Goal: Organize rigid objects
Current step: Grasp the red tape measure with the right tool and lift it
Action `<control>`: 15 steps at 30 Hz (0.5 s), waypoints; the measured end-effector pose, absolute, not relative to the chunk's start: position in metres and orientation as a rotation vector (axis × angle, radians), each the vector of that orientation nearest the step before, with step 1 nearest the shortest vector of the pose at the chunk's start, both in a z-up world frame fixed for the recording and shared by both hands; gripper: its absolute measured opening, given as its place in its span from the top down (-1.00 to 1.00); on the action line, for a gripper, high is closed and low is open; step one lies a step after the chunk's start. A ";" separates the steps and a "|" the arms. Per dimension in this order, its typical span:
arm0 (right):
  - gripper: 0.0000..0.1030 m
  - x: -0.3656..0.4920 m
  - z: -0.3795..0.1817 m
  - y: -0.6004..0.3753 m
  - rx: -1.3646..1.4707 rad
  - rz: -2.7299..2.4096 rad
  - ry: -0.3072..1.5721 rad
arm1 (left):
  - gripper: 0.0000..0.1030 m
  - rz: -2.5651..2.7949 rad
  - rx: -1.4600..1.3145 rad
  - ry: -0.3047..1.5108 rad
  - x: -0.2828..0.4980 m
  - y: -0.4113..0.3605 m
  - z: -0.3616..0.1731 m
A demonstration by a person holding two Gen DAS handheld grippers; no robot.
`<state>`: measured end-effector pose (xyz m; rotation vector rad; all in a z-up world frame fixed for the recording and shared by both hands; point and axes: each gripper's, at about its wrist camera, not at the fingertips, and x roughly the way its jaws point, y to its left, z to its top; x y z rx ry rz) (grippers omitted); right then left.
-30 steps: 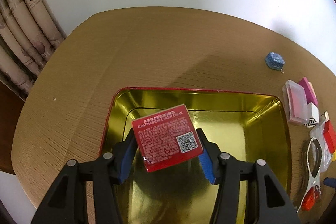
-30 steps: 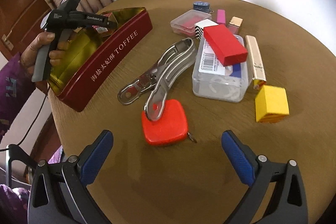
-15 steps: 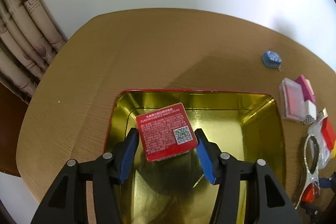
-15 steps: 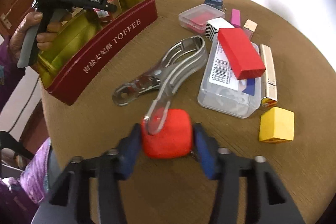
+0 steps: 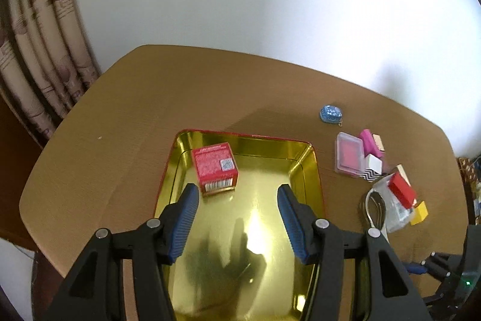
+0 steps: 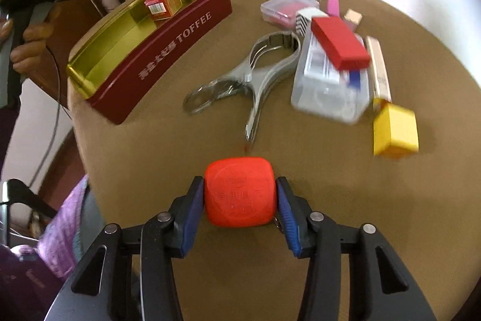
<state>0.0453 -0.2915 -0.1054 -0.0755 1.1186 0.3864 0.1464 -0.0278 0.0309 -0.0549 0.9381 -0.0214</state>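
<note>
Left wrist view: your left gripper (image 5: 237, 197) hangs over the tin (image 5: 311, 170), its jaws apart with nothing between them. The red box (image 5: 215, 167) sits in the tin's far left corner, just beyond the left fingertip.

Right wrist view: your right gripper (image 6: 239, 191) is clamped on the red tape measure (image 6: 239, 191), both pads pressing its sides, near the table (image 6: 421, 215) edge. The tin (image 6: 156, 62) lies far left, the metal tool (image 6: 255, 74) between them.
</note>
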 end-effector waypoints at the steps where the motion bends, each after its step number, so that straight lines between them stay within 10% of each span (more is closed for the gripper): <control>1: 0.13 0.040 -0.104 -0.292 -0.056 0.395 1.119 | -0.09 -0.011 -0.067 0.930 0.142 -0.023 0.034; 15: 0.13 0.075 -0.015 -0.228 0.073 0.560 0.943 | -0.09 0.308 -0.298 0.890 0.040 0.063 0.008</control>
